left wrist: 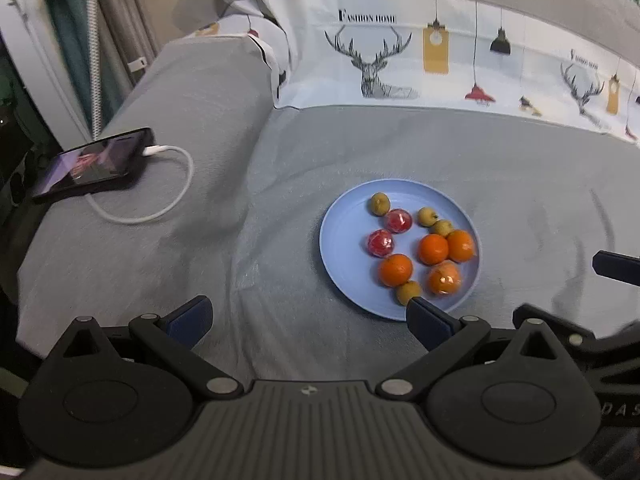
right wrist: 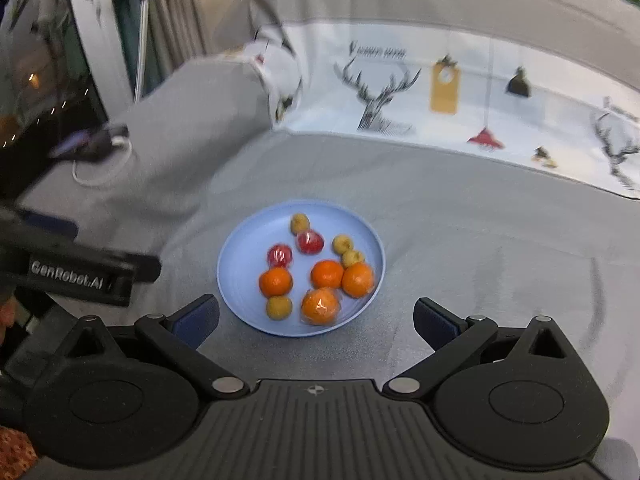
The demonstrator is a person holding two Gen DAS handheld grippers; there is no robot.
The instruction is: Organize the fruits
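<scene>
A light blue plate (left wrist: 344,248) (right wrist: 240,256) lies on the grey bedsheet. On it lie several oranges (left wrist: 395,270) (right wrist: 275,282), one of them in clear wrap (left wrist: 444,278) (right wrist: 320,306), two red wrapped fruits (left wrist: 380,242) (right wrist: 279,256) and several small yellow-brown fruits (left wrist: 380,203) (right wrist: 279,307). My left gripper (left wrist: 308,308) is open and empty, low and left of the plate, its right finger over the plate's near rim. My right gripper (right wrist: 316,306) is open and empty, its fingers straddling the plate's near edge. Each gripper shows at the other view's edge.
A phone (left wrist: 92,164) with a white charging cable (left wrist: 176,184) lies on a grey pillow at the left. A quilt printed with deer and lamps (left wrist: 376,64) runs along the back. Curtains and a dark window stand at far left.
</scene>
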